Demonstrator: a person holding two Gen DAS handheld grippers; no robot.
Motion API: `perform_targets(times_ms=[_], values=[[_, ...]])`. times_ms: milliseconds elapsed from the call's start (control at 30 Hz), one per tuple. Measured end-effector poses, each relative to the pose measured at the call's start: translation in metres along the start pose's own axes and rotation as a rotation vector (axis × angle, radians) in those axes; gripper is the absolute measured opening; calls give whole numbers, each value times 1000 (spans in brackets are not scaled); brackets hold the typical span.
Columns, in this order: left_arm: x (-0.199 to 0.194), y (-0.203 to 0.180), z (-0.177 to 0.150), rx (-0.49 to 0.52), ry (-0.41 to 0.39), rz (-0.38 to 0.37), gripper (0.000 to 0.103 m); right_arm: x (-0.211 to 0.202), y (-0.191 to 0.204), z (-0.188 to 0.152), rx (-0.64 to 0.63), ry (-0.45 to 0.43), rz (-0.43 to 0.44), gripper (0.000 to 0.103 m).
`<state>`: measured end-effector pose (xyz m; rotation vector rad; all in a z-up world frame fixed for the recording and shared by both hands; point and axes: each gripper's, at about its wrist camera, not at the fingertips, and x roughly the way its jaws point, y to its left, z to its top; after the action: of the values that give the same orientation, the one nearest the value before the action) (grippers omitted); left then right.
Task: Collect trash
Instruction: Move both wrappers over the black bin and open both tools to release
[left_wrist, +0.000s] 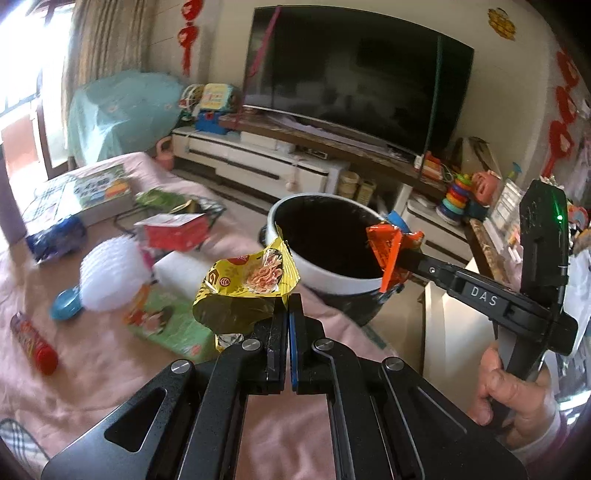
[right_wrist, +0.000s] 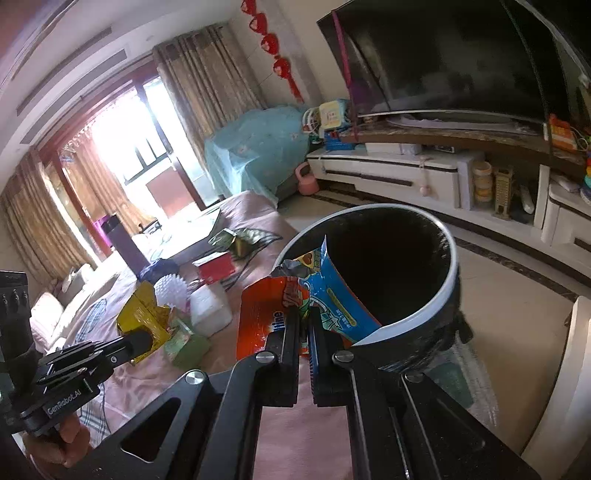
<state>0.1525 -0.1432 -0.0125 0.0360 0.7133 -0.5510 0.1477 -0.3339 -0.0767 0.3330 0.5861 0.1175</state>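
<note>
television (left_wrist: 354, 77), pink kettlebell (right_wrist: 307, 180), stacking-ring toy (left_wrist: 458, 195)

Each camera sits just behind its own fingers and looks forward along them. The left wrist view faces the trash bin (left_wrist: 328, 247) from close by, past its fingers (left_wrist: 280, 332), with the television (left_wrist: 354, 77) well beyond. The right wrist view looks down into the same bin (right_wrist: 406, 295) from nearer. Both share the bin, the television (right_wrist: 443, 55) and the pink-covered bed (left_wrist: 92, 369) left of the fingers.

"DAS" reads on the right gripper (left_wrist: 397, 254); "GenRobot.AI" on the left gripper (right_wrist: 147, 341); "ine" on the orange wrapper (right_wrist: 266, 314) between the right fingers.
</note>
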Motion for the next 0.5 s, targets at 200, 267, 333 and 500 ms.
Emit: perform_targets(times_ms=[200, 267, 333, 500], values=[[14, -19, 13, 34, 2, -28, 1, -5, -18, 9, 16, -21, -23, 4], [22, -25, 19, 42, 8, -38, 1, -5, -24, 13, 23, -26, -29, 4], [28, -29, 24, 49, 14, -46, 1, -4, -29, 18, 28, -30, -32, 4], [48, -39, 39, 61, 27, -62, 1, 5, -40, 31, 39, -29, -30, 4]])
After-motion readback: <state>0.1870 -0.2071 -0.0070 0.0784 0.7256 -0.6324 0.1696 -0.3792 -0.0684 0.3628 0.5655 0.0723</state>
